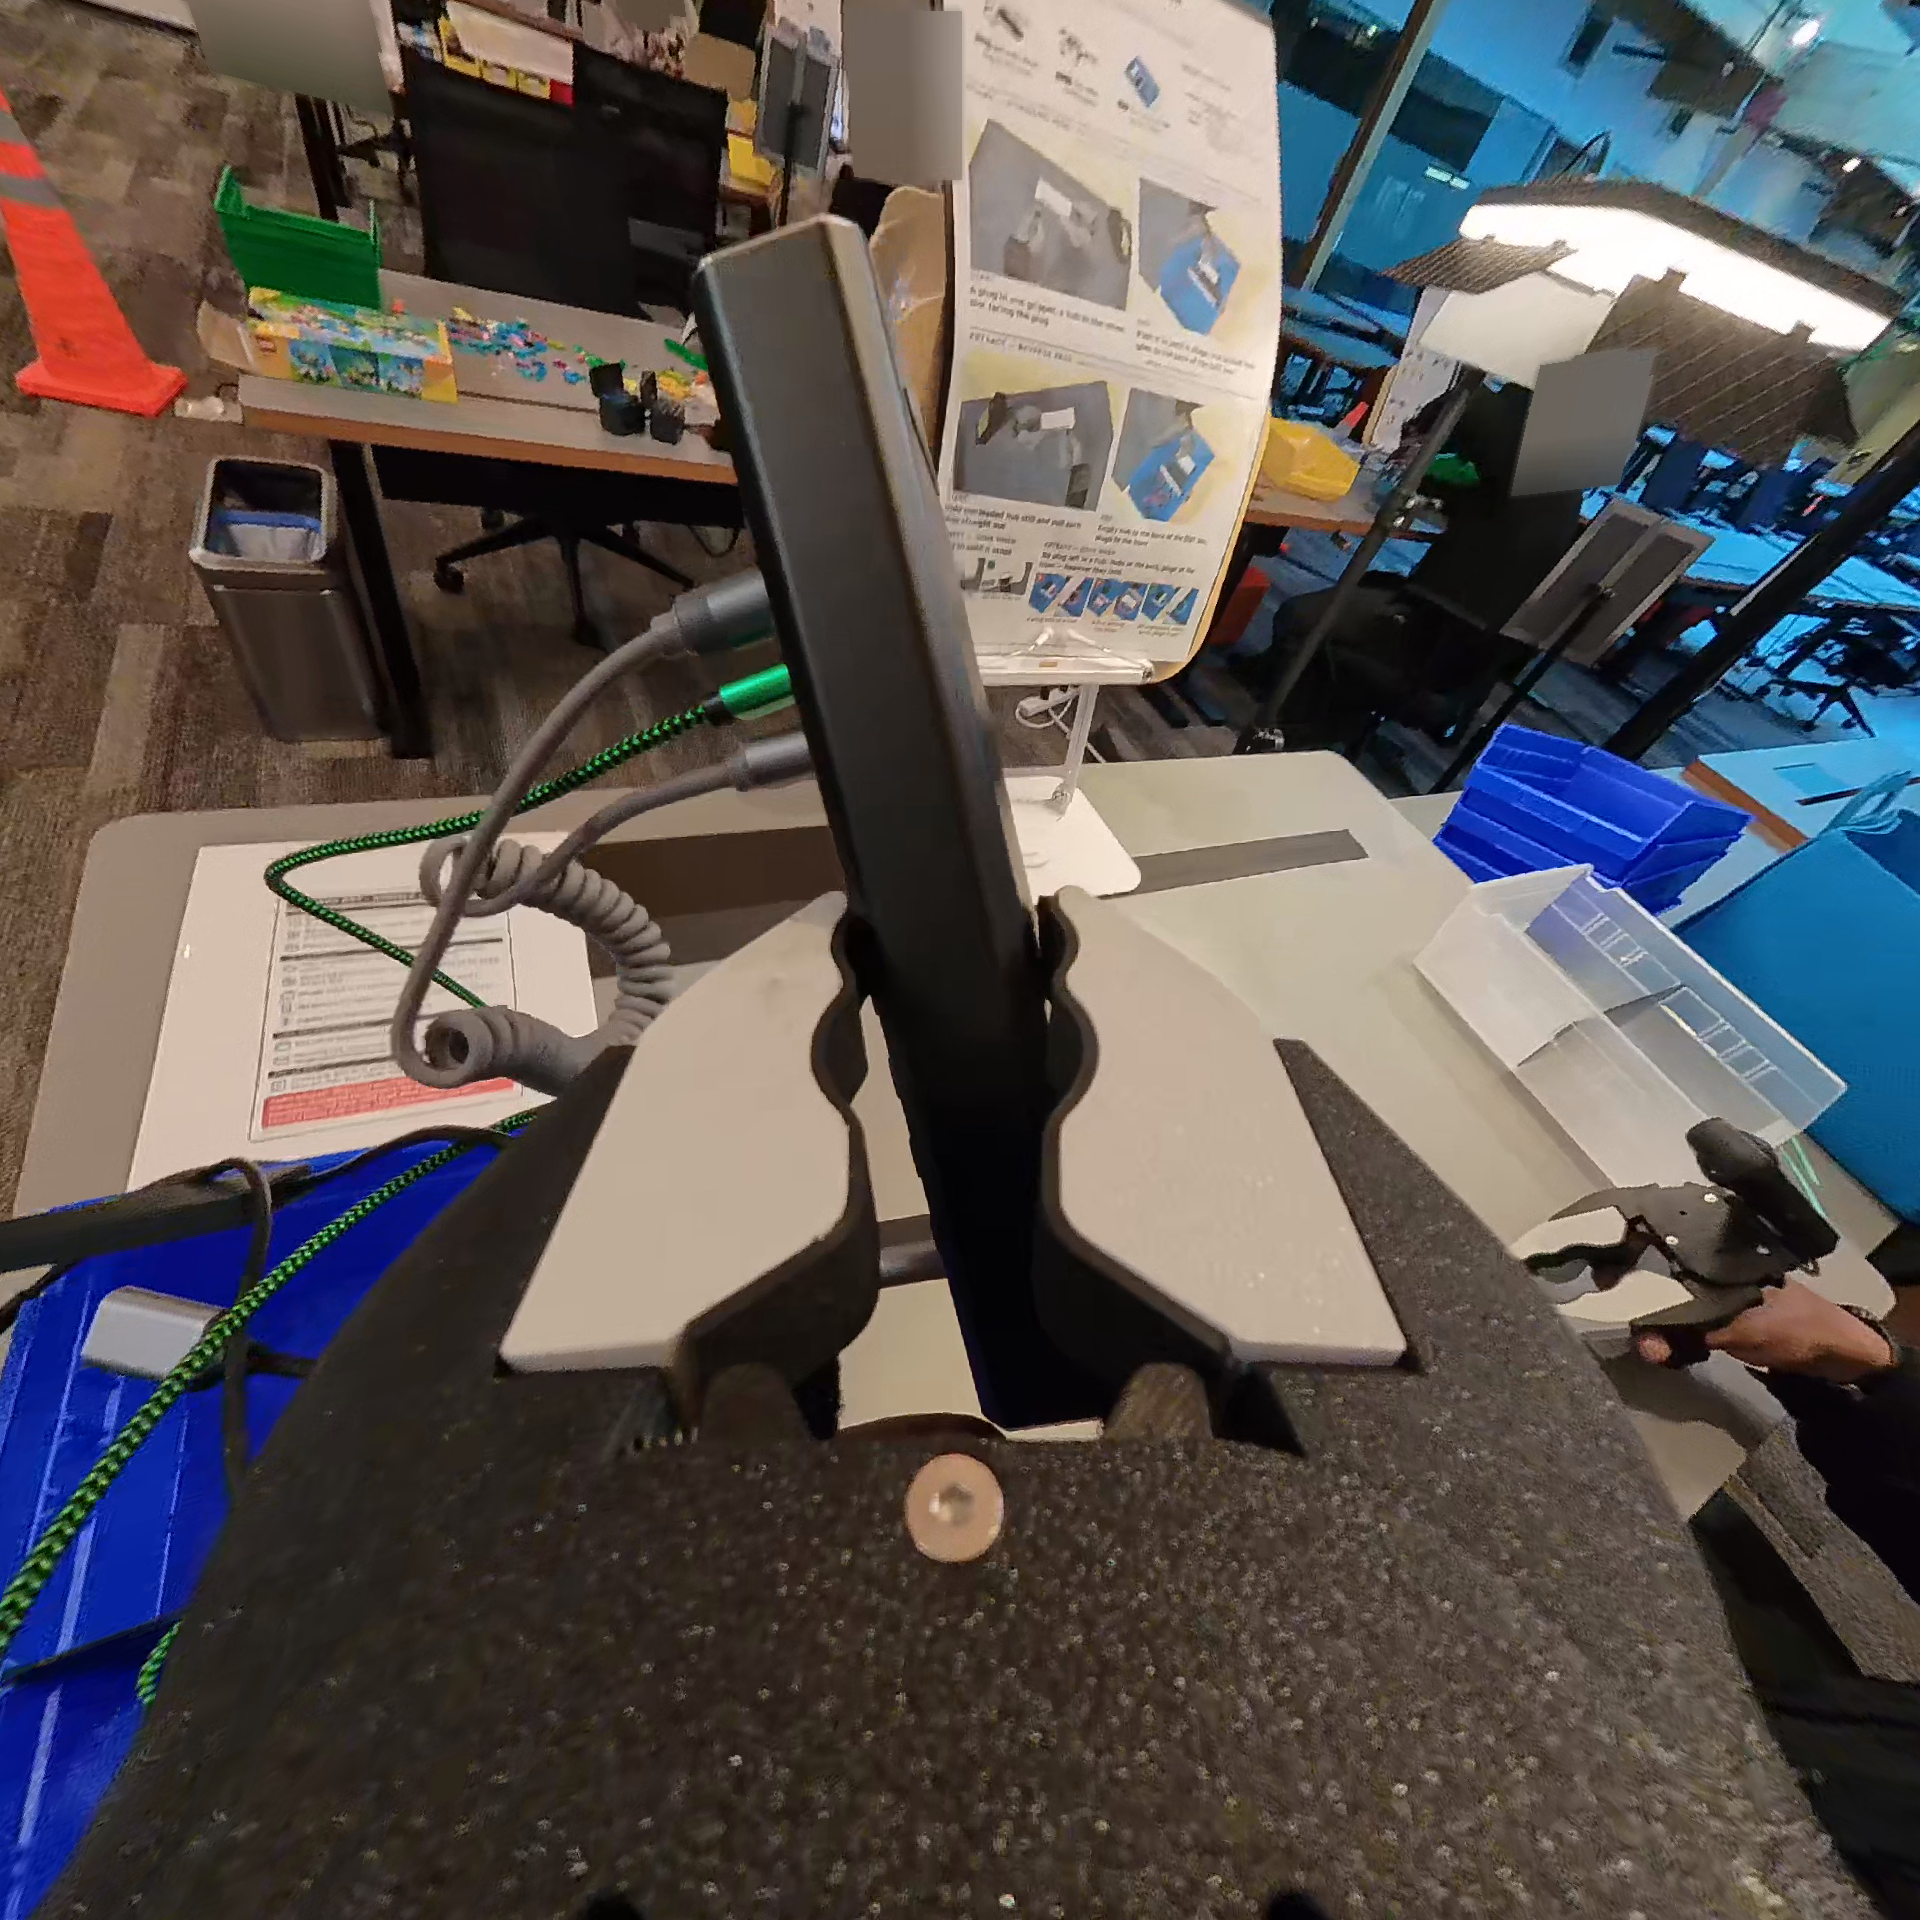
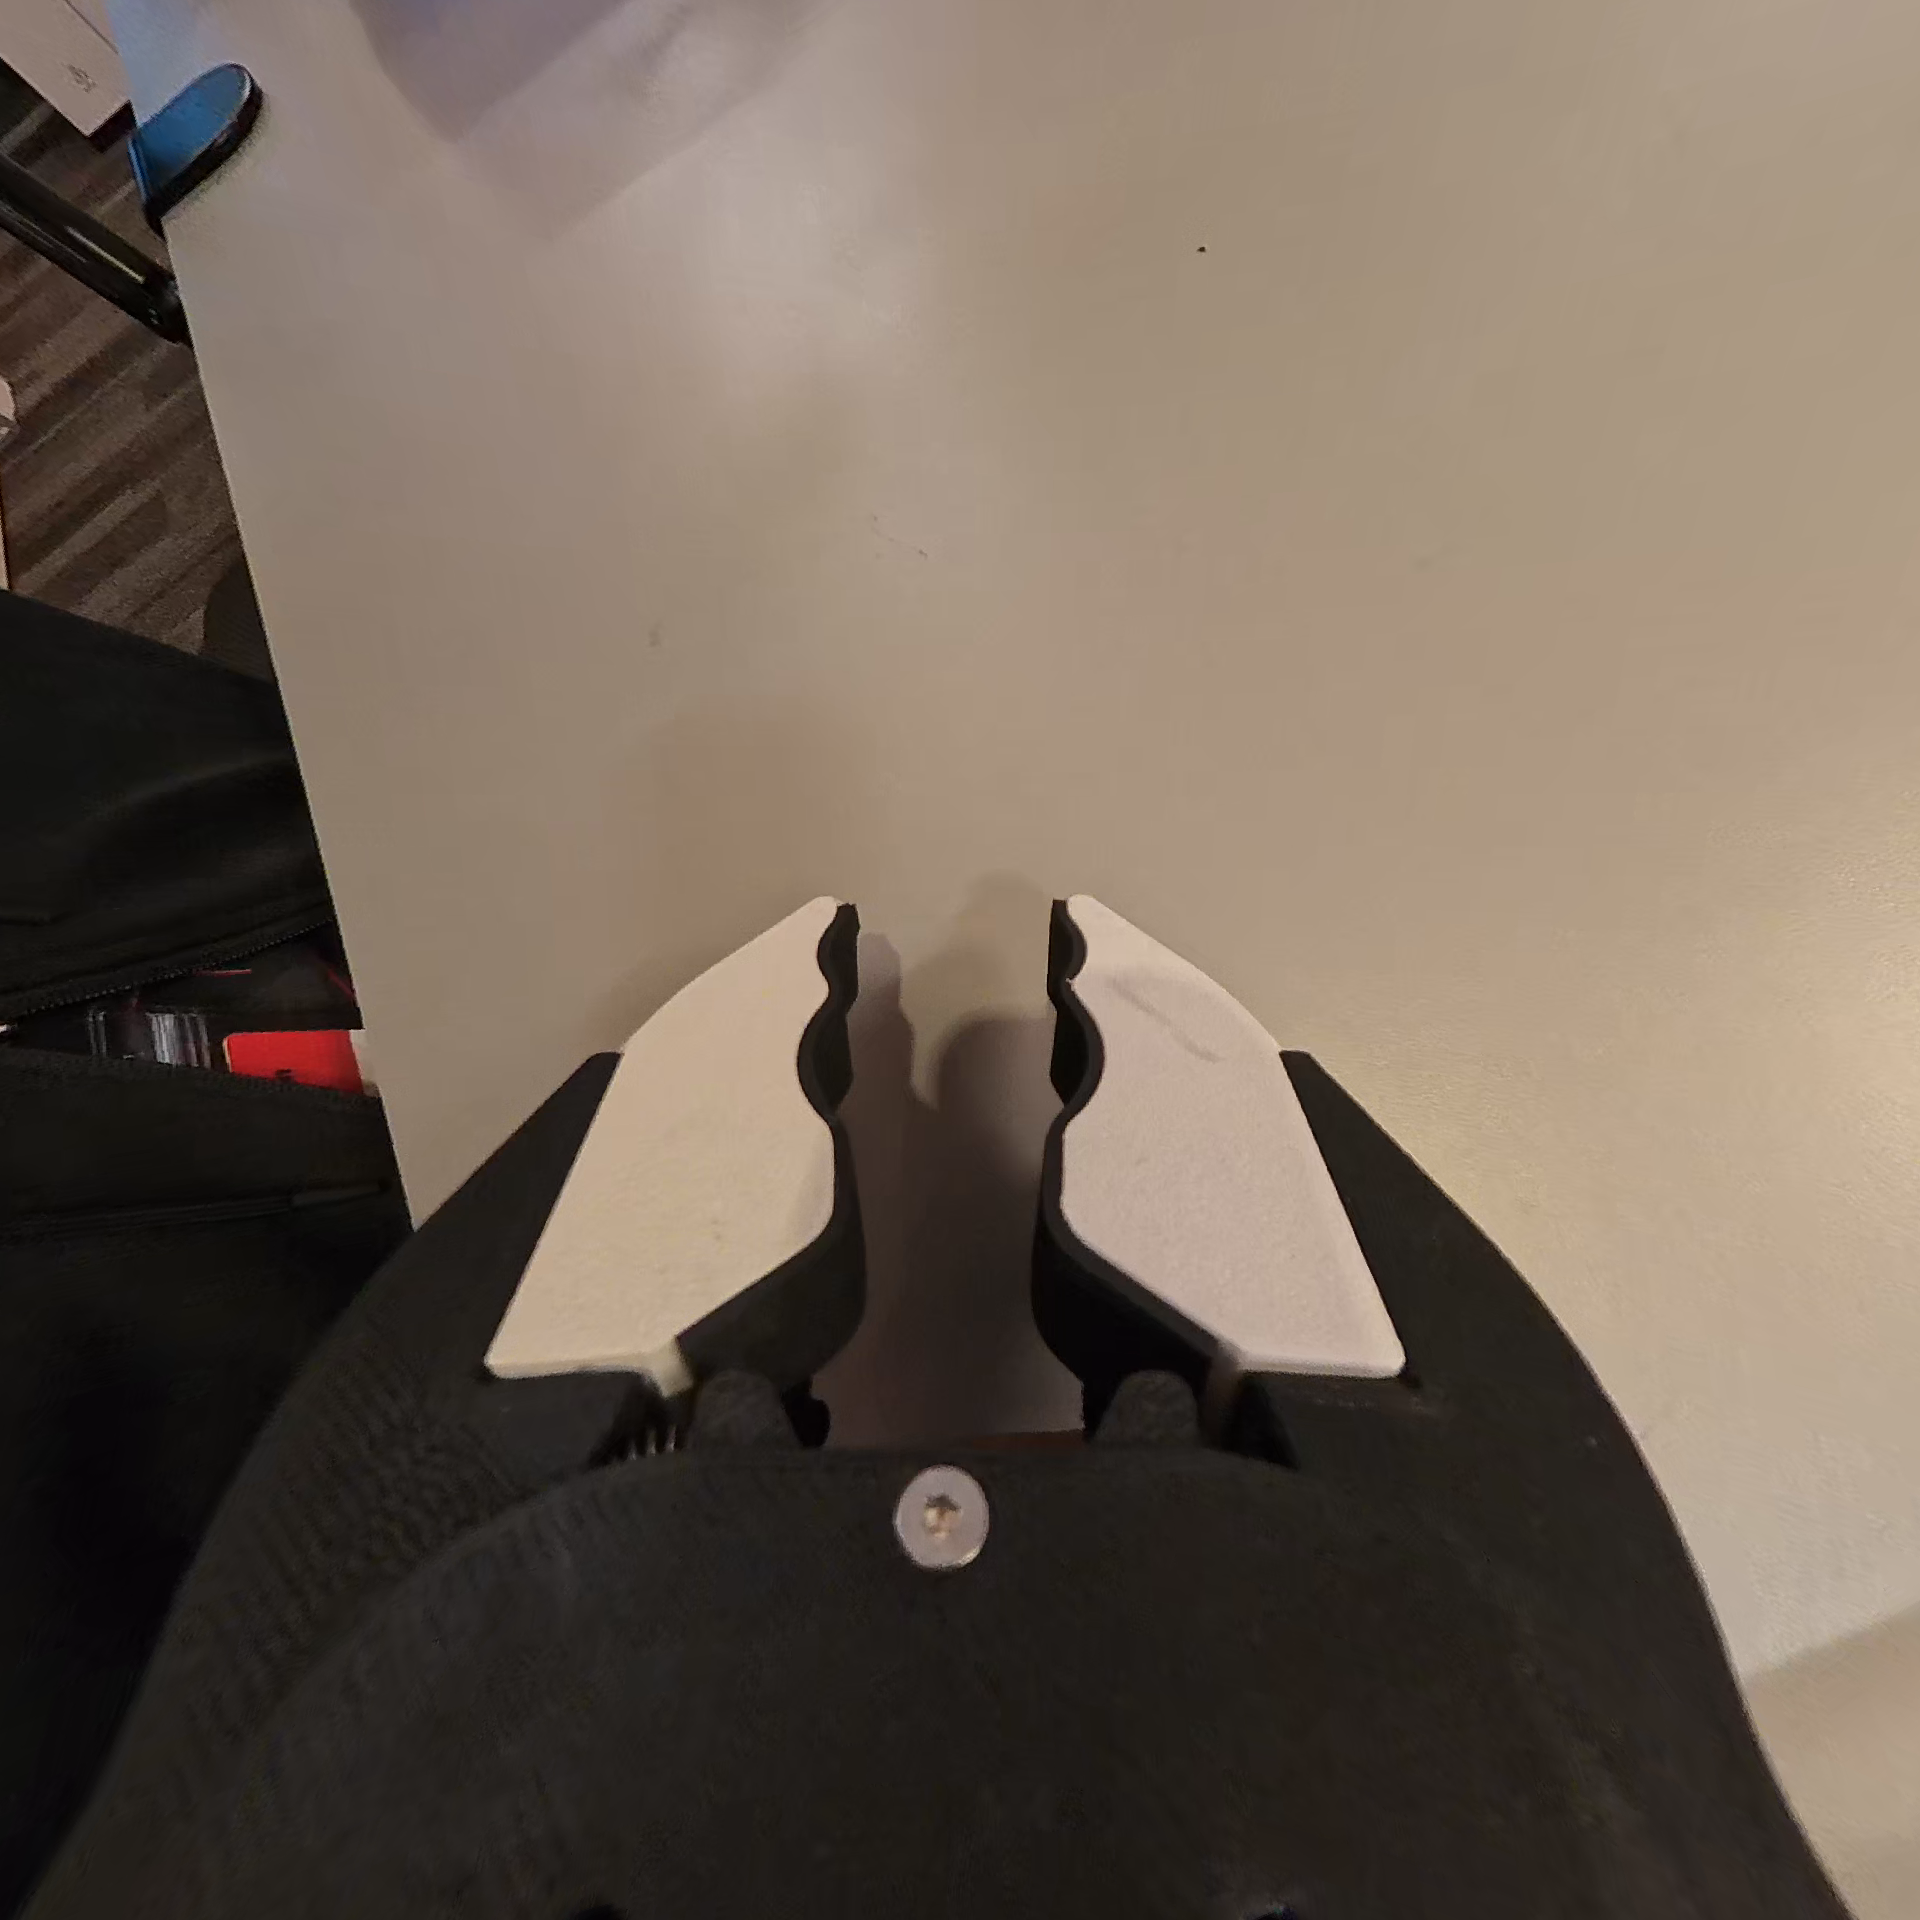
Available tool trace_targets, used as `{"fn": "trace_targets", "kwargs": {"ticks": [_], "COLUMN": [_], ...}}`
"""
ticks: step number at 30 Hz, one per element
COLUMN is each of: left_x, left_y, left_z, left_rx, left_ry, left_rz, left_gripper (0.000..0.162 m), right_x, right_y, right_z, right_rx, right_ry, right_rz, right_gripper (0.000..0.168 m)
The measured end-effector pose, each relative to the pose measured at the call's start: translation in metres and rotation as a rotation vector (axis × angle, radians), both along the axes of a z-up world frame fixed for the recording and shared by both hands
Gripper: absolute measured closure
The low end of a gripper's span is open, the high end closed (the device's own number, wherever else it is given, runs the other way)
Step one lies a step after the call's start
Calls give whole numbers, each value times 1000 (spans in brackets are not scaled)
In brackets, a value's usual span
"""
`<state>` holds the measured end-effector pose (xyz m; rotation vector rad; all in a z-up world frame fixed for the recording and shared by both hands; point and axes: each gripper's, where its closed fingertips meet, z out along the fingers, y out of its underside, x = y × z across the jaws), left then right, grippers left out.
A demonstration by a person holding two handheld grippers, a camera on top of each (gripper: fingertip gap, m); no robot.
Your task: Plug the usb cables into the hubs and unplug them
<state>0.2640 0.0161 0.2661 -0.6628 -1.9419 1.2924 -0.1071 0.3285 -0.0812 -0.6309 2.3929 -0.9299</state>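
My left gripper (image 1: pixel 945 925) is shut on a long black USB hub (image 1: pixel 842 582) and holds it upright above the table. Three plugs sit in the hub's left side: a grey one (image 1: pixel 722 613) on top, a green one (image 1: pixel 753 694) in the middle, a grey one (image 1: pixel 774 764) below. A grey coiled cable (image 1: pixel 582 925) and a green braided cable (image 1: pixel 343 914) hang from them. My right gripper (image 2: pixel 954 914) is open and empty, pointing down at bare table (image 2: pixel 1143 520). It also shows in the left wrist view (image 1: pixel 1558 1262) at the right, held by a hand.
A blue bin (image 1: pixel 94 1455) with a grey hub (image 1: pixel 145 1330) lies at the lower left. A printed sheet (image 1: pixel 384 997) lies on the table. A clear plastic tray (image 1: pixel 1621 997) and blue bins (image 1: pixel 1600 821) stand at the right. An instruction poster (image 1: pixel 1112 343) stands behind. The tips of one gripper are about 60 centimeters away from the tips of the other.
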Motion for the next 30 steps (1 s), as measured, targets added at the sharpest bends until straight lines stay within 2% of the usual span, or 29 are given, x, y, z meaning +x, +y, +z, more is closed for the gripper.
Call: {"fn": "trace_targets", "kwargs": {"ticks": [6, 11, 16, 19, 22, 26, 30], "left_x": [-5, 5, 11, 11, 12, 5, 5], "left_y": [1, 11, 21, 15, 14, 22, 40], "left_z": [-31, -7, 30, 33, 46, 45, 67], "left_rx": [68, 0, -59, -75, -101, -69, -115], "left_ry": [-49, 59, 97, 41, 82, 69, 106], "left_rz": [-6, -2, -31, 4, 5, -30, -47], "left_gripper": [131, 132, 132, 132, 132, 132, 132], "right_x": [5, 2, -8, -7, -2, -2, -8], "right_y": [0, 1, 1, -2, -2, 3, 2], "right_z": [-2, -2, -3, -2, -3, -7, -7], "right_rx": [2, 5, 12, 6, 5, 13, 14], "right_ry": [1, 12, 15, 7, 8, 28, 16], "right_rz": [18, 16, -13, -16, -3, 8, -8], "right_gripper": [134, 134, 134, 134, 134, 134, 134]}}
